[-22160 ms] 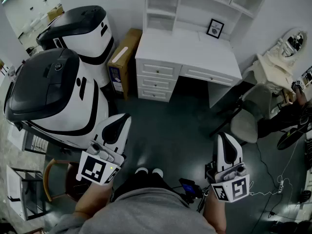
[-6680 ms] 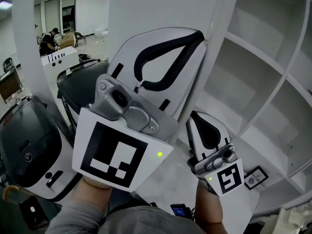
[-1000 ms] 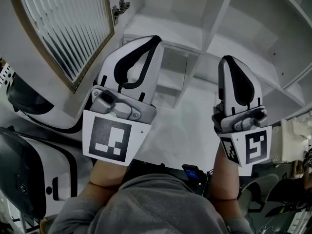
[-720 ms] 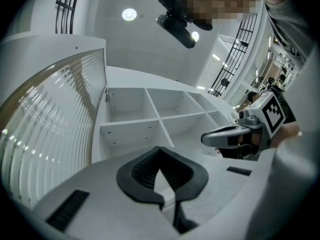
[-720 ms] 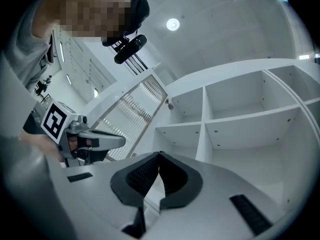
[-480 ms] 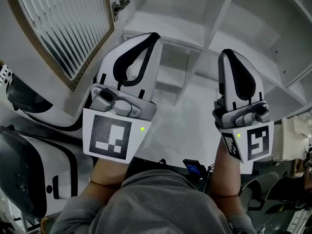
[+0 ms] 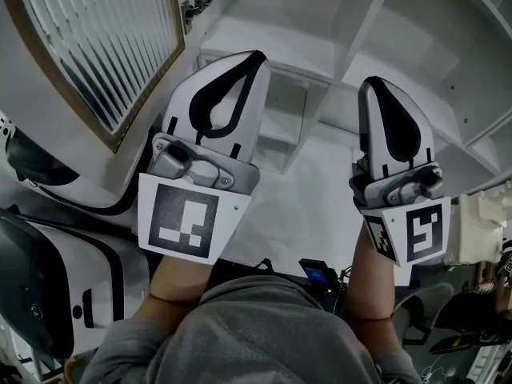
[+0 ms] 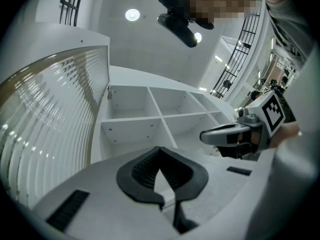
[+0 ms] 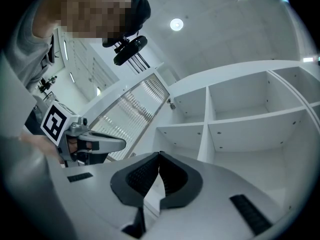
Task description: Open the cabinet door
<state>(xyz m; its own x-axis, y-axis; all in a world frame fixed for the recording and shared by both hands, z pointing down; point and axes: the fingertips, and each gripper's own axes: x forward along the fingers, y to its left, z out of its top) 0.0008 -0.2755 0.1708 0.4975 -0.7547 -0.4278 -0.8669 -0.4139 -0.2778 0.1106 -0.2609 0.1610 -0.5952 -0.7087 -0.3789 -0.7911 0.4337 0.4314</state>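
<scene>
Left claw [image 8: 160, 149], right claw [image 9: 159, 154]: tips together, empty (cabinet door [image 7: 104, 46] open)

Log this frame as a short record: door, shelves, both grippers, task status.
door: cabinet door swung open at left, ribbed glass panel, hanging on its hinge
shelves: white shelves exposed behind the grippers
left gripper: jaws together, nothing between them, in front of the shelves, touching nothing
right gripper: jaws together, nothing between them, beside the left one, apart from it
task status: door appears open
</scene>
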